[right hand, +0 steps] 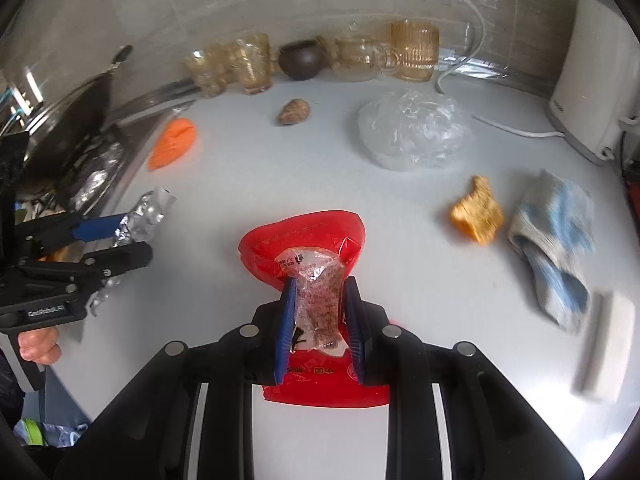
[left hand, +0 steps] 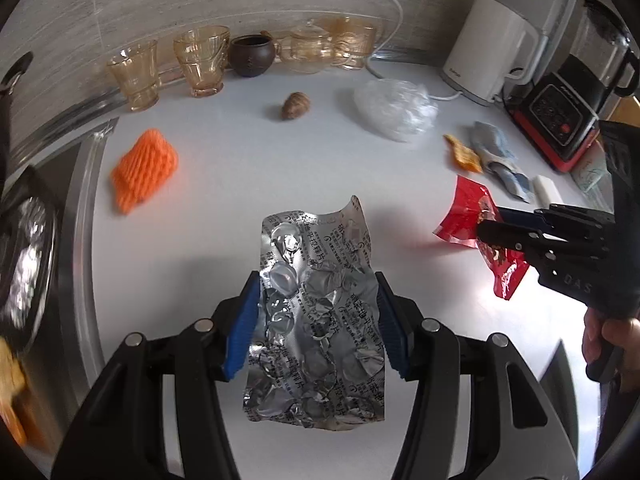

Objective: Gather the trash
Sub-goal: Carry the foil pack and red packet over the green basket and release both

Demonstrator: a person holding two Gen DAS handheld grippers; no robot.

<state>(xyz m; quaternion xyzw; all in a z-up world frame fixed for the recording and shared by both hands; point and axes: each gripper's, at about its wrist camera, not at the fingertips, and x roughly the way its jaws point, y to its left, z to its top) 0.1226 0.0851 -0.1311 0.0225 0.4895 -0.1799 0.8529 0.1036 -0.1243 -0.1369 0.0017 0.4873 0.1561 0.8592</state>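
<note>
My left gripper is shut on a crumpled silver pill blister sheet, held above the white counter; in the right wrist view that gripper shows at the left with the foil sheet in it. My right gripper is shut on a red snack wrapper with a clear window, lifted off the counter. From the left wrist view the right gripper holds the red wrapper at the right. A hand grips its handle.
On the counter lie an orange foam net, a brown nut shell, a crumpled clear plastic bag, an orange-yellow wrapper, a blue-white cloth and a white eraser-like block. Amber glasses, a kettle and a blender line the back; a sink lies left.
</note>
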